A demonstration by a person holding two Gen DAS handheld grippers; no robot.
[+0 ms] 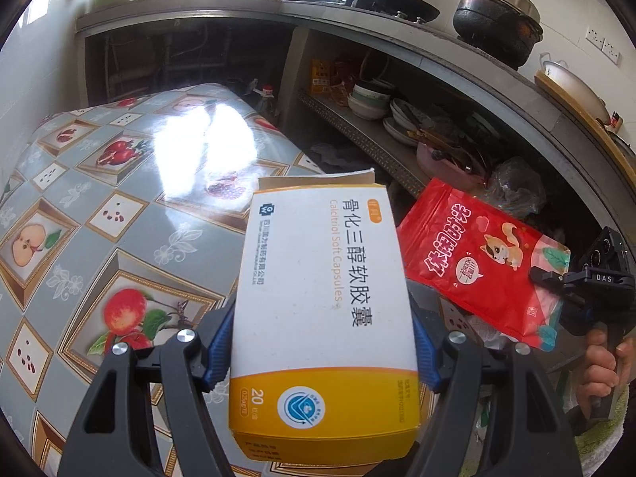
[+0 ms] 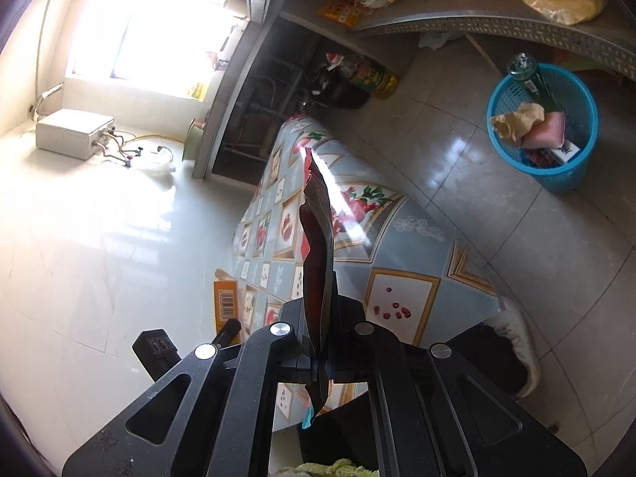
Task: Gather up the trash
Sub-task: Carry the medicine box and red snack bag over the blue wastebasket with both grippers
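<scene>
1. Kitchen floor tiles are showing beyond a table w/ glossy fruit-print oilcloth [image 1: 99, 206]; blue plastic mesh wastebasket [image 2: 572, 175] is standing well apart, already part-filled.
2. Left gripper [image 1: 322, 342] is clamping a white-and-orange cardboard medicine box [image 1: 322, 302] between spread jaws.
3. Right gripper [image 2: 318, 353] is pinching a flat red foil snack pouch [image 1: 477, 258], jaws pressed together.
4. Step: carrying both to the bin. Next, probably: swinging over the basket rim, then letting go.

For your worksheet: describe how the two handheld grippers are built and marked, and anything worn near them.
The left gripper has black linkage arms with silver round pivot bolts and blue pads on its jaws. The right gripper is black too, with "DAS" in white on its body and a pistol-style handle. A fuzzy light-green sleeve shows below the handle.
</scene>
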